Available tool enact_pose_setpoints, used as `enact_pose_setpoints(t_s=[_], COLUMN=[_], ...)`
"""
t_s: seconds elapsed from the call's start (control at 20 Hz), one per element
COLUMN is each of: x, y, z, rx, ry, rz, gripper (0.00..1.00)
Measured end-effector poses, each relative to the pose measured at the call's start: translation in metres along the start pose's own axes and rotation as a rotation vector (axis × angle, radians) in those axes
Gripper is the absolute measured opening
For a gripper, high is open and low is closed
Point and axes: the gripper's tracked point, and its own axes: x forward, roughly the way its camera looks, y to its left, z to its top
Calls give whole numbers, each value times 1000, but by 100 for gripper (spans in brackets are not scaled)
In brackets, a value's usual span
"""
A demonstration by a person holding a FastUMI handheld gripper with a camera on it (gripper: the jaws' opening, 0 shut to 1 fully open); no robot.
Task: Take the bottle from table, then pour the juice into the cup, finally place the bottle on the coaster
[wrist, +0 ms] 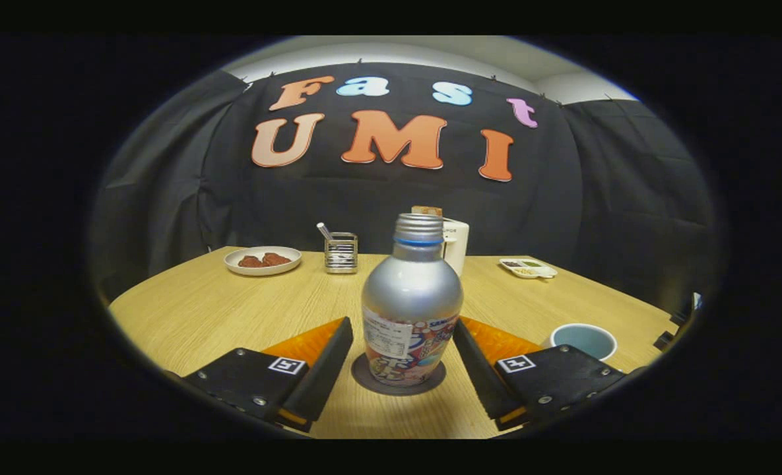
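Standing upright on a dark round coaster [430, 384], the silver bottle [411, 300] has its long axis vertical, cap up. It sits between the fingers of the gripper [402, 343], which is spread wide, touching nothing. A cup [583, 340] lies right; a wooden table [193, 310] bears all.

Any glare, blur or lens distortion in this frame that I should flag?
Gripper view: strong fisheye bend curves the table edge; soft highlight on the bottle shoulder, no blown glare; bottle on its coaster is sharp, faint shadow beneath; far plate slightly soft; hand-held gripper open, fingers flanking the bottle.
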Motion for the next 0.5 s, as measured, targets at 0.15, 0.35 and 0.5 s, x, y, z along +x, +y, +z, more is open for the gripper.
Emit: enact_pose_setpoints(t_s=[0.15,0.35,0.5], x=[-18,-41,-68], y=[-4,-20,-32], z=[21,45,66], rx=[-7,3,29], ry=[-68,-129,-165], rz=[11,12,23], gripper=[96,97,97])
